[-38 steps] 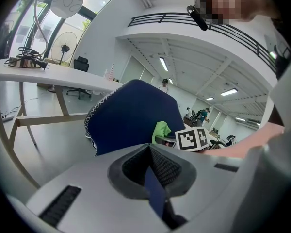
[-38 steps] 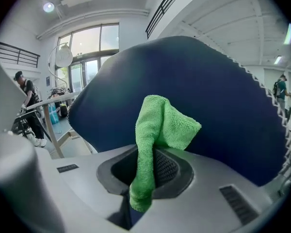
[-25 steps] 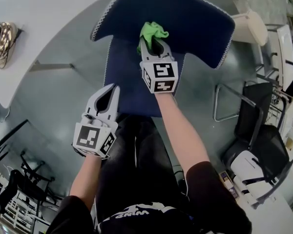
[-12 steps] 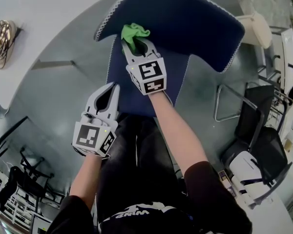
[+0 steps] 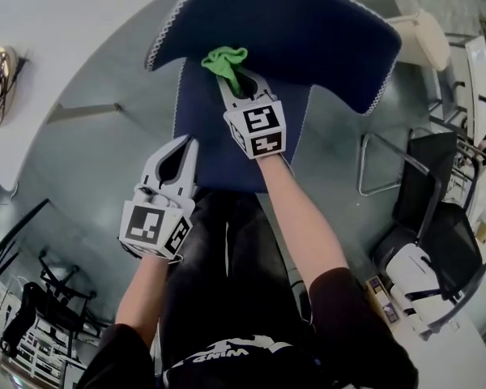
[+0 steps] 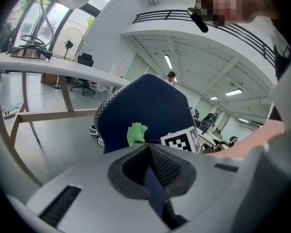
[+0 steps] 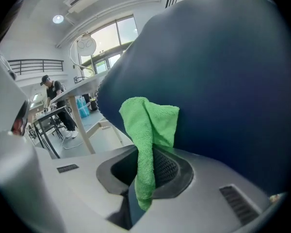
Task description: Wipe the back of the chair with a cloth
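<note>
Chair back (image 5: 308, 31): bare fabric out to its right edge, open floor (image 5: 97, 160) on the left. Right gripper (image 5: 236, 83) pinches green cloth (image 5: 224, 61) against the back, left of centre, further left than 1 s ago. Left gripper (image 5: 182, 148) pressed together, empty, unmoved.

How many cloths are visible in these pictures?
1. The green cloth is gripped in the right gripper, against the lower part of the blue chair back. The left gripper is shut with nothing in it. Another cloth may be hidden, but none shows.
</note>
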Available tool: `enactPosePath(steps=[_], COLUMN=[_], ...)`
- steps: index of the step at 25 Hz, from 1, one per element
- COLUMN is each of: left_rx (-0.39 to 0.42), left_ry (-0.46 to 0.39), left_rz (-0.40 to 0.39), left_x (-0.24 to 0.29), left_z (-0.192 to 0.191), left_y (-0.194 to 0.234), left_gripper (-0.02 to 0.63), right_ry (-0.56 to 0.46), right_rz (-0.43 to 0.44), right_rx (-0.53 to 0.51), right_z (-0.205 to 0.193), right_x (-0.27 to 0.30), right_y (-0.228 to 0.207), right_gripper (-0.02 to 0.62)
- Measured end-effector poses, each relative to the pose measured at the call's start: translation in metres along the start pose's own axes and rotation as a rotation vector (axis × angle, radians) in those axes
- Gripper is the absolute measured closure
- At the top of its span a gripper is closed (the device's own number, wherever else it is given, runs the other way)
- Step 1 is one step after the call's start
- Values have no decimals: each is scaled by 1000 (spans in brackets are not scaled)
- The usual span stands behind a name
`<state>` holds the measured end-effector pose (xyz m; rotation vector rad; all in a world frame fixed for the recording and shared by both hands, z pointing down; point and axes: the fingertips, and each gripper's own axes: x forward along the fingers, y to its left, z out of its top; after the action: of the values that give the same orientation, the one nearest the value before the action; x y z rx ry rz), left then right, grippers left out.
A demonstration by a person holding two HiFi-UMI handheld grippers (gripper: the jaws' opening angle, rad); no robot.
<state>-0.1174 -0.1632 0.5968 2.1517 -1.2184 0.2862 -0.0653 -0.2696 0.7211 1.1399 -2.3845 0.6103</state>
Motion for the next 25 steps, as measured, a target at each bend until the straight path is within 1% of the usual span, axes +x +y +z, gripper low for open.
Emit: enactPosePath(steps=[7, 10, 12, 15, 18, 21, 25], left_rx=[32, 51, 62, 83, 110, 119, 128], left_ry=[25, 36, 46, 59, 65, 53, 20], left_rz=[-62, -97, -116, -135, -148, -159, -167], left_x=[13, 20, 23, 22, 17, 3, -21], left_z=[-4, -7, -9, -6, 5, 30, 66], left_y=[-23, -39, -48, -59, -76, -100, -136], left_gripper=[607, 607, 607, 607, 607, 607, 607], right_ry=[19, 12, -6, -49, -100, -151, -215], right_rz=[-184, -246, -270, -297, -332, -351, -358], right_rx=[91, 132, 153, 189, 257, 309, 333], right_z=[-38, -50, -52, -46, -34, -14, 21], right_x=[-52, -80, -100, -133, -177, -226, -285], right_y=[-72, -91, -95, -93, -91, -85, -77], right_gripper=[545, 545, 543, 543, 544, 543, 543])
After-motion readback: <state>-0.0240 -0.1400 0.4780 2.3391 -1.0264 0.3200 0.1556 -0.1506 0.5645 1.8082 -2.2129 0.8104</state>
